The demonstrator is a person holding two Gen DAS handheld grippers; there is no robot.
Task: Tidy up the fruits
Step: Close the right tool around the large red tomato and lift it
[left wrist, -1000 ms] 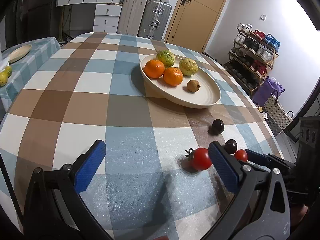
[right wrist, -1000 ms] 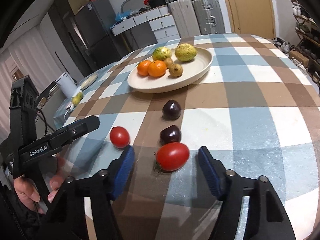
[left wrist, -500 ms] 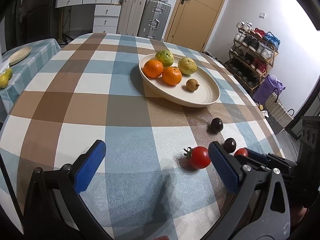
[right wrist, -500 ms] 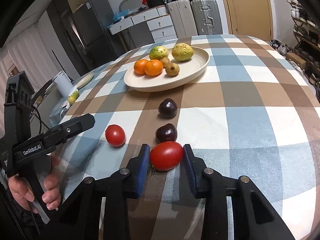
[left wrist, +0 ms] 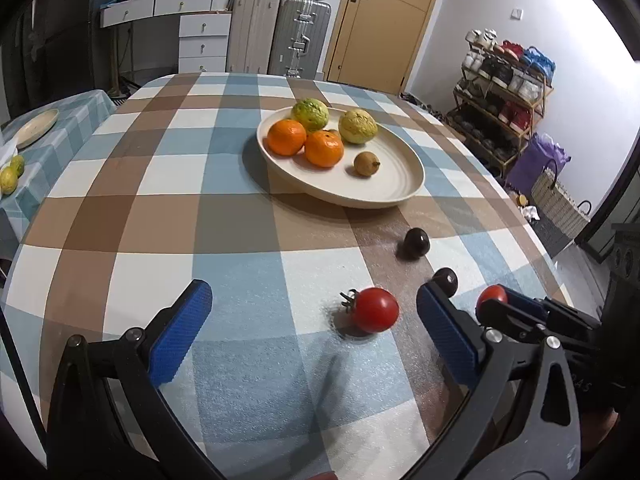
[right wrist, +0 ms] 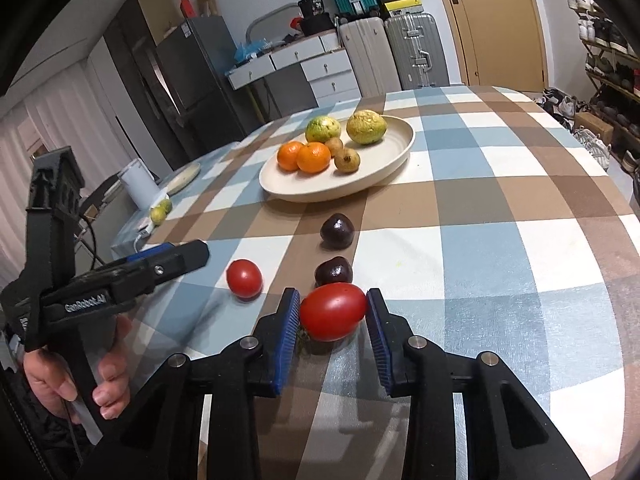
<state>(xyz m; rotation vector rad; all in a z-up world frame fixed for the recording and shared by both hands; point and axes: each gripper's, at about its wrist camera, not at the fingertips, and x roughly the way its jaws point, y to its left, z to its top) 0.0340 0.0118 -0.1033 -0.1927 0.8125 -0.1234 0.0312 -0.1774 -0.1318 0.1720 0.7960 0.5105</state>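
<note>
My right gripper (right wrist: 333, 316) is shut on a red tomato (right wrist: 333, 311), low over the checked tablecloth; the tomato also shows in the left wrist view (left wrist: 492, 296). My left gripper (left wrist: 312, 328) is open and empty, with a second red tomato (left wrist: 376, 309) between its fingers, nearer the right one. That tomato also shows in the right wrist view (right wrist: 244, 279). Two dark purple fruits (right wrist: 337, 231) (right wrist: 333, 272) lie between the tomatoes and a cream plate (right wrist: 394, 152). The plate holds two oranges, two green-yellow fruits and small brown fruits.
A side table at the left carries a small plate (left wrist: 34, 128), yellow-green fruits (left wrist: 9, 179) and a white canister (right wrist: 138, 188). Suitcases, drawers and a door stand beyond the table. A shoe rack (left wrist: 504, 92) stands at the right.
My right gripper closed from wide open onto the red tomato. My left gripper stayed open and shifted only slightly.
</note>
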